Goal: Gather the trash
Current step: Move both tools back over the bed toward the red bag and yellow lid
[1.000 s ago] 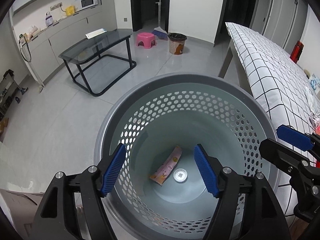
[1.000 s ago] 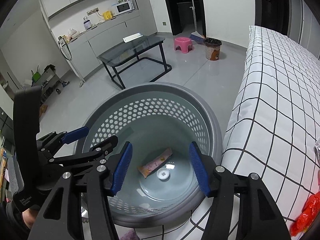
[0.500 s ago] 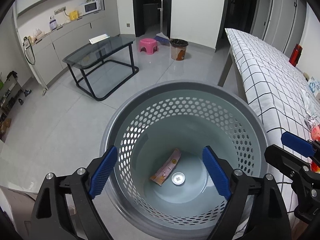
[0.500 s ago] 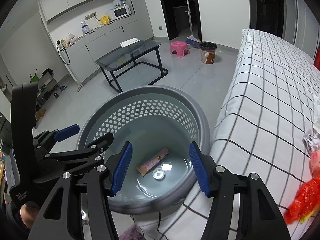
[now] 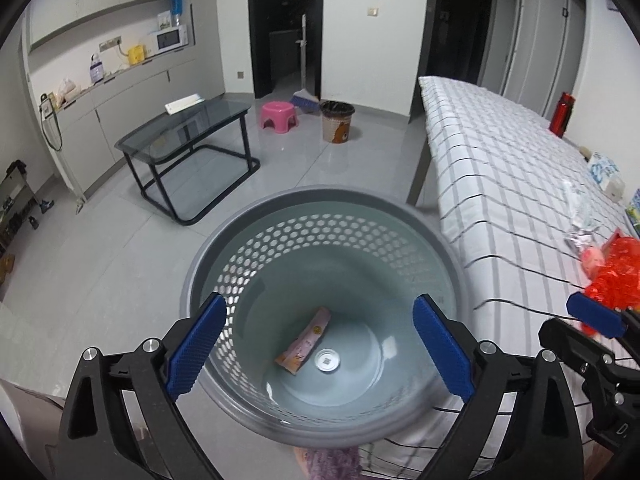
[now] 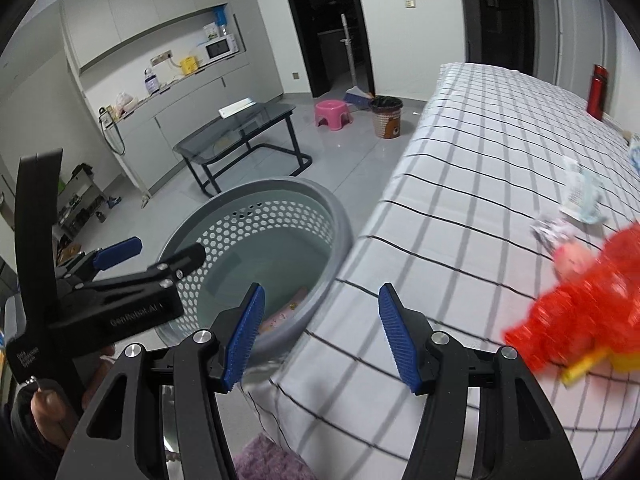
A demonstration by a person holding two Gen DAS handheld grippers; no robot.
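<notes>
Between your left gripper's [image 5: 318, 350] jaws nothing is held: they are opening and now stand wide above the basket [image 5: 320, 204], wider than a second ago, and the basket has shrunk in that view, so this hand has lifted away from it. A pink wrapper [image 5: 306, 340] lies on the basket floor beside a small round label, right under the gap, so I'd judge that piece is delivered and this hand is free. Your right gripper [image 6: 320, 334] is about half open and empty, its gap unchanged over the last second. What has changed is where it looks: a second ago the basket filled the space between its fingers, and now the checked bed [image 6: 480, 168] does, with the basket off to the left. Out on the bed to the right lie the remaining pieces: a red crinkled bag [image 6: 580, 304], nearest and blurred, with something pink touching its upper edge that I cannot identify, then a crumpled clear wrapper [image 6: 554, 230], then a white and blue packet [image 6: 582, 196] farther back. Judging by that swing, the next pick is the red bag, and the present opening looks too narrow for it.
</notes>
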